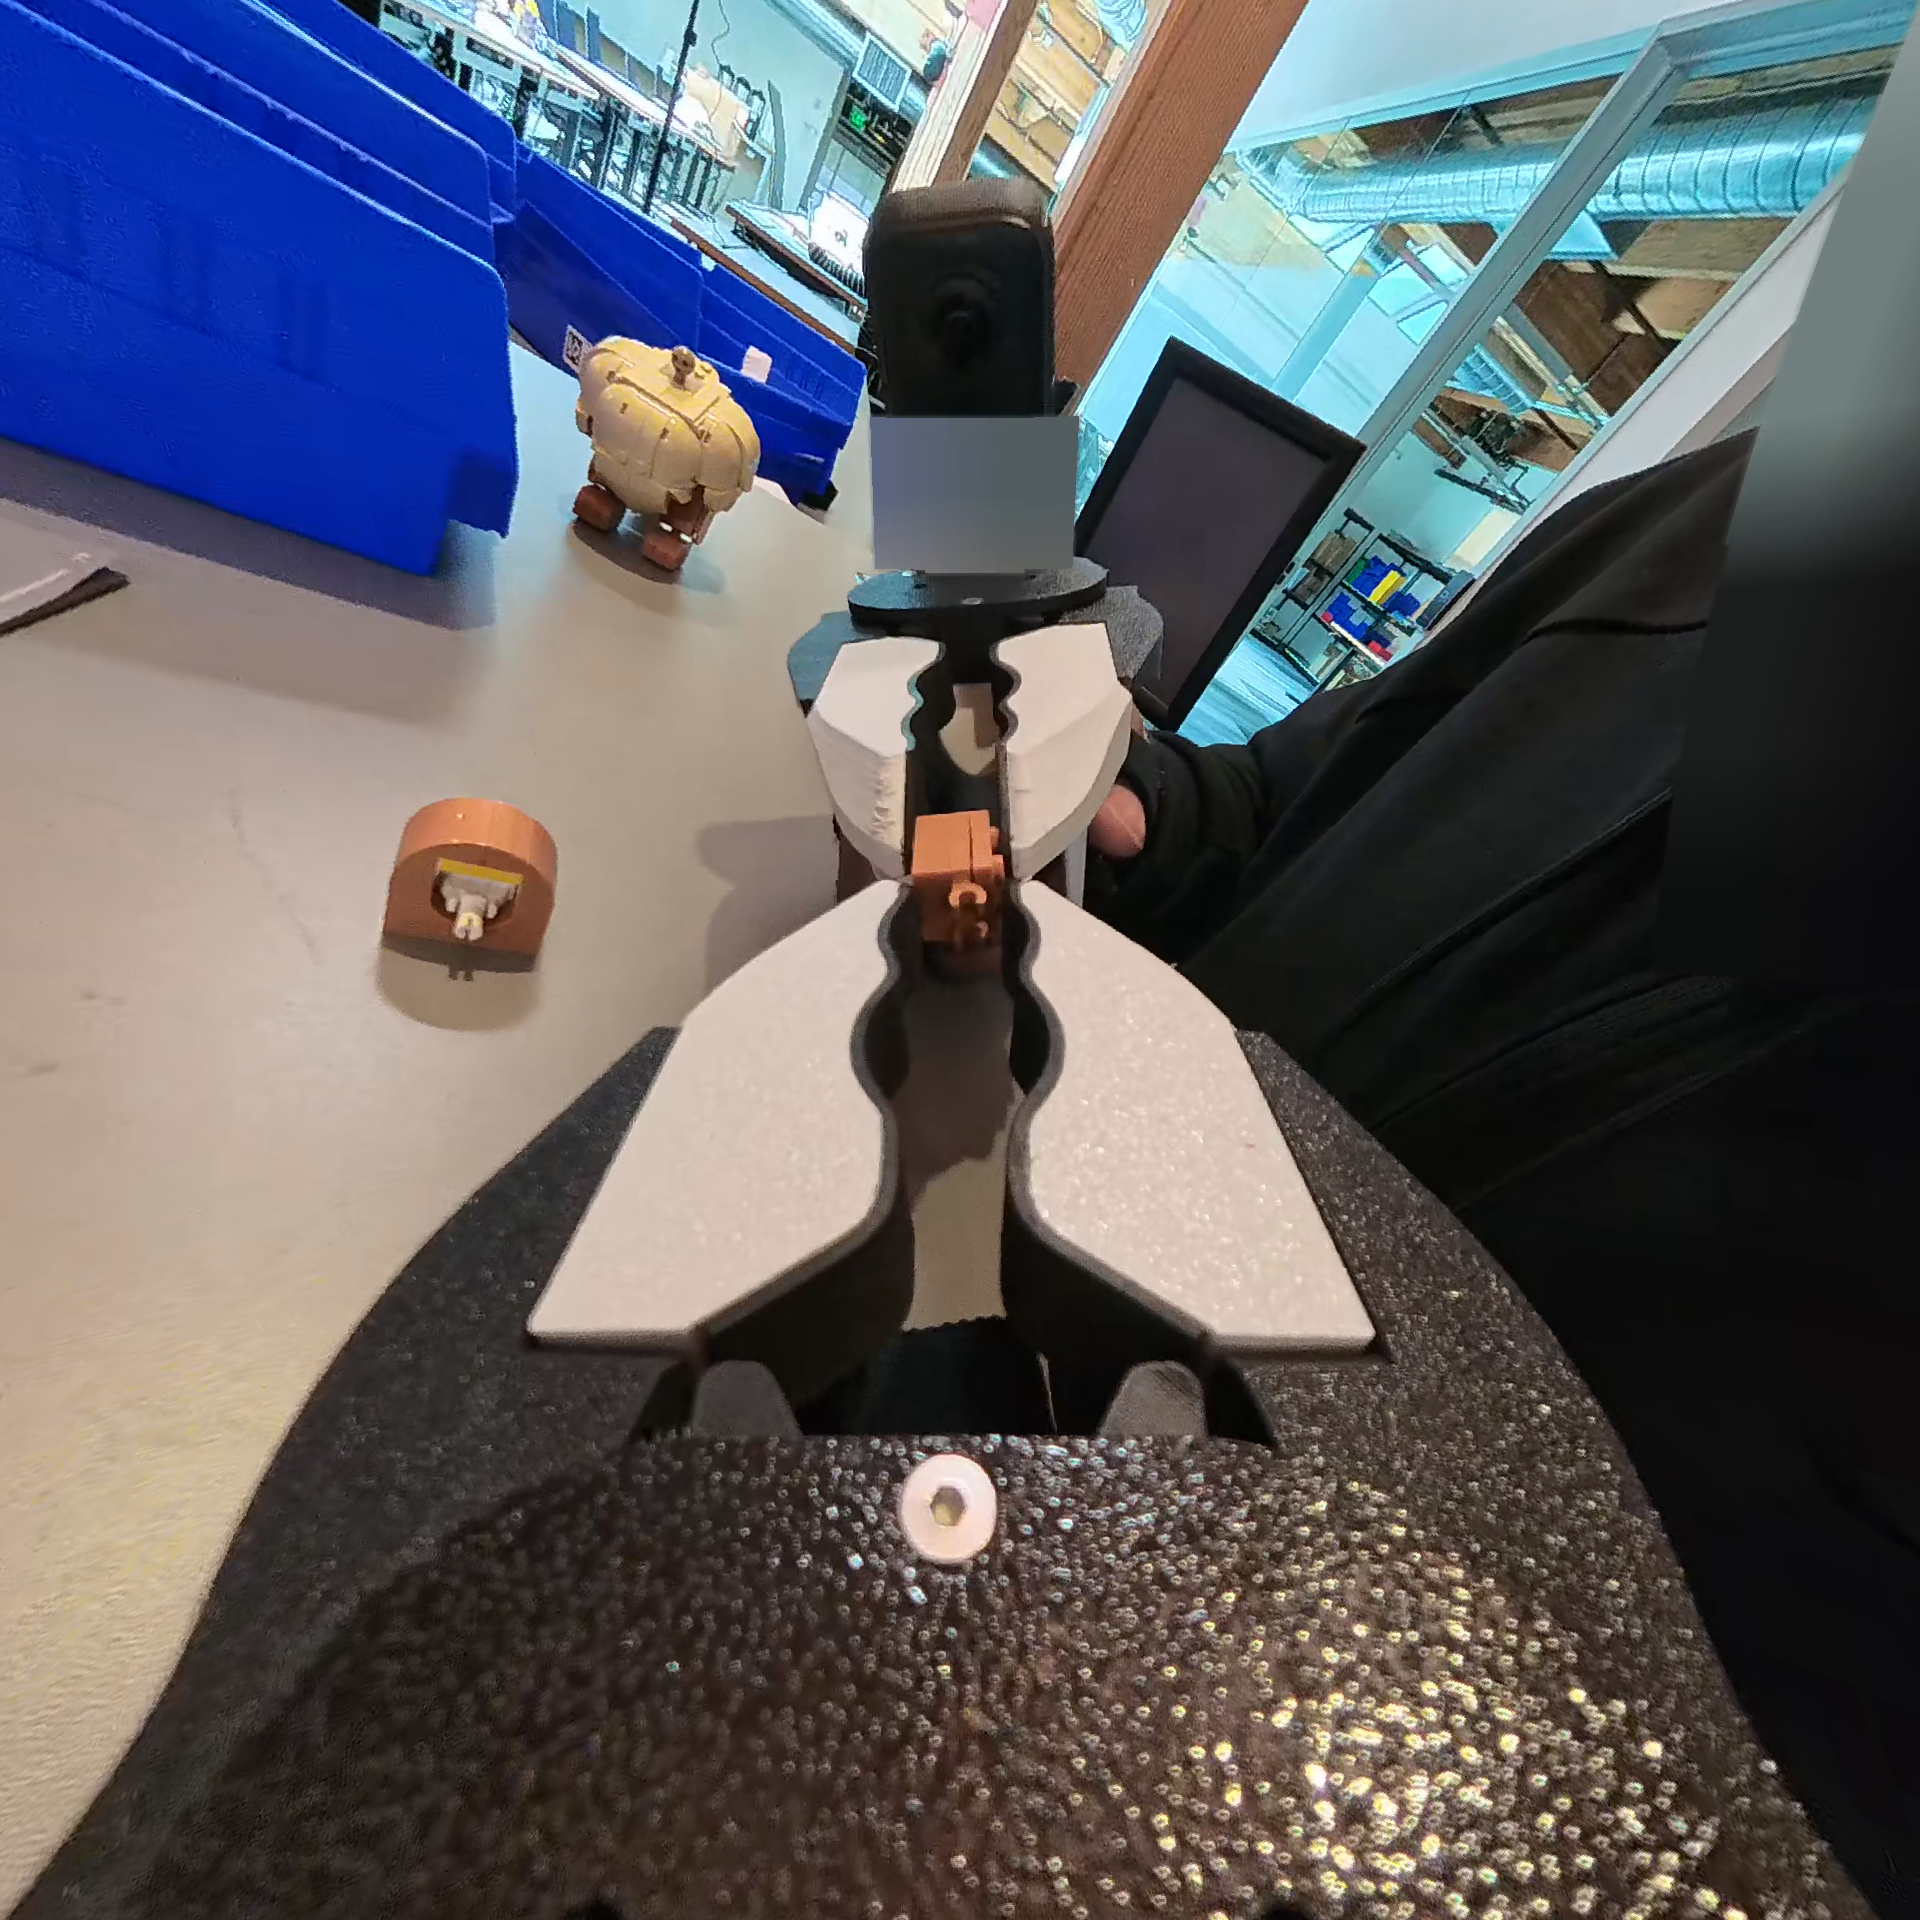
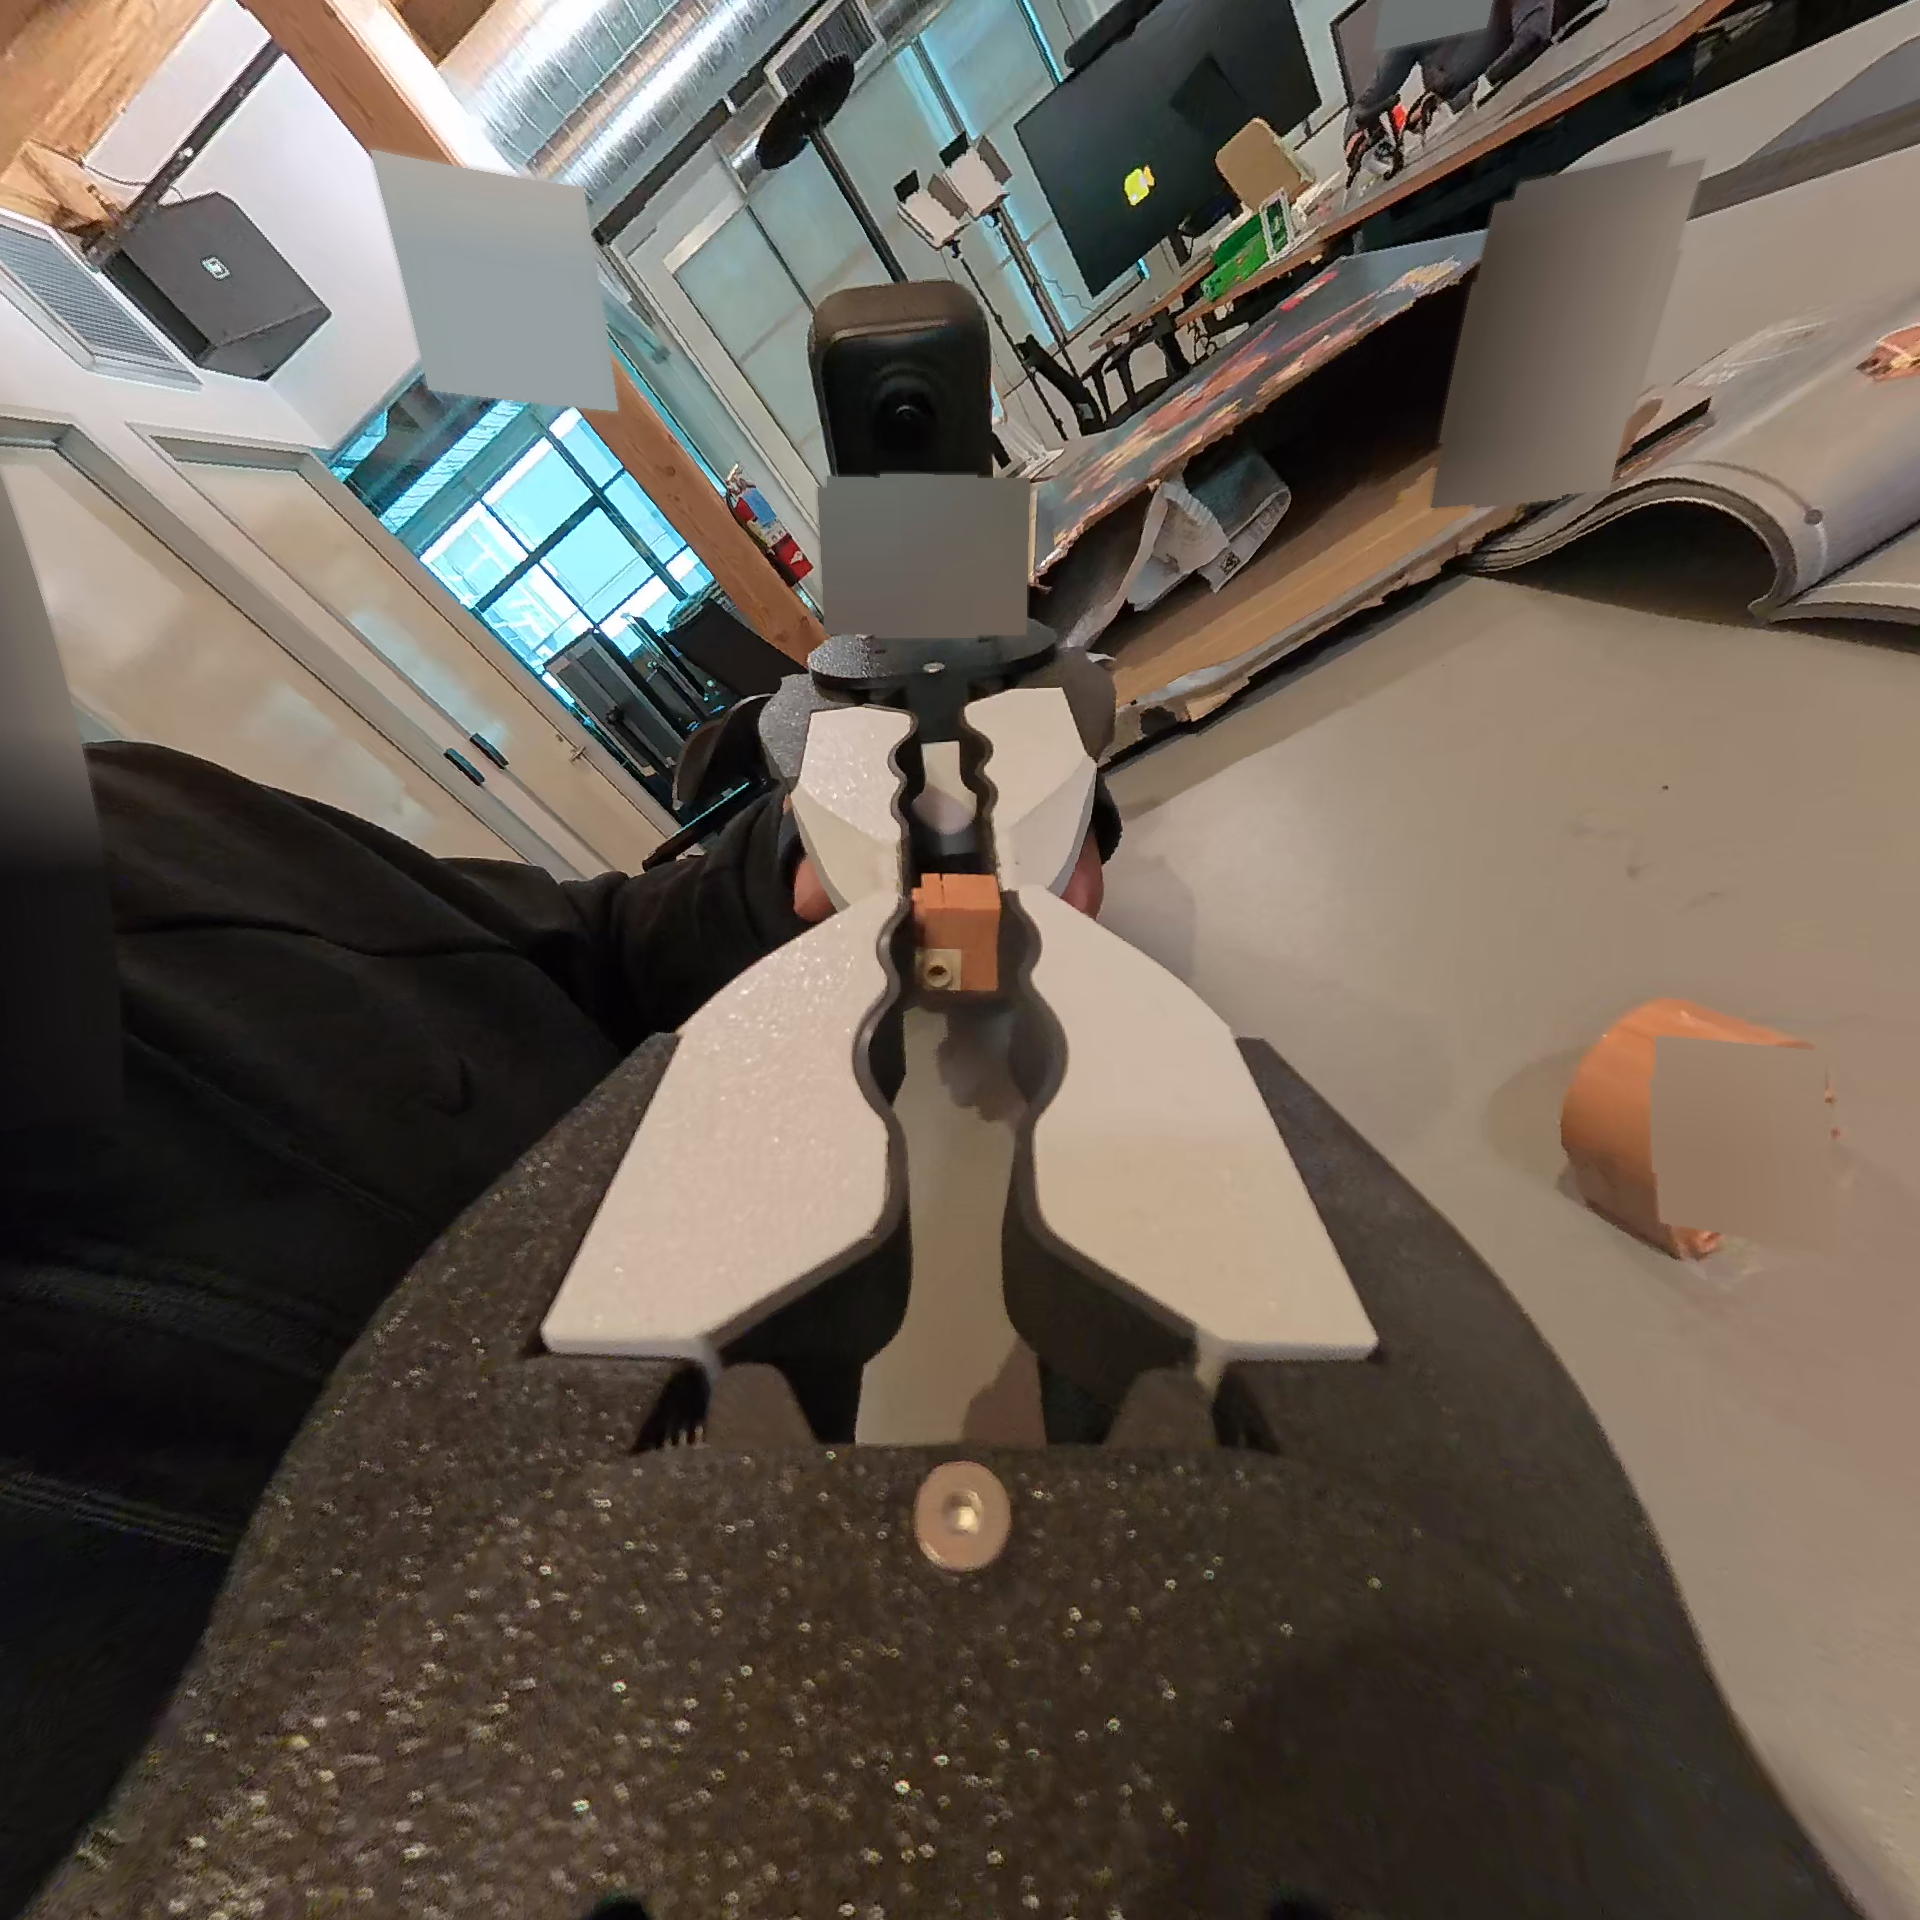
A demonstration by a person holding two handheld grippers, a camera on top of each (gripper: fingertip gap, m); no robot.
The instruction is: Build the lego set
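- Left gripper (image 1: 954,914) and right gripper (image 2: 956,940) meeting tip to tip above the grey tabletop (image 1: 208,1039), both clamped on one small brown brick block (image 1: 951,857).
- White pads (image 1: 810,997) pressed against both sides of the block.
- On the tabletop near the left gripper: a round brown piece (image 1: 468,883) with a pale peg.
- Farther off, beside blue bins (image 1: 208,312): a cream brick figure (image 1: 665,436).
- Near the right gripper: an open magazine (image 2: 1766,520).

Right gripper (image 2: 958,951) clamped on small brown block piece (image 2: 961,935), left gripper (image 2: 951,883) facing, seemingly gripping it too. Brown curved part (image 2: 1621,1132) nearby on grey table (image 2: 1455,883).
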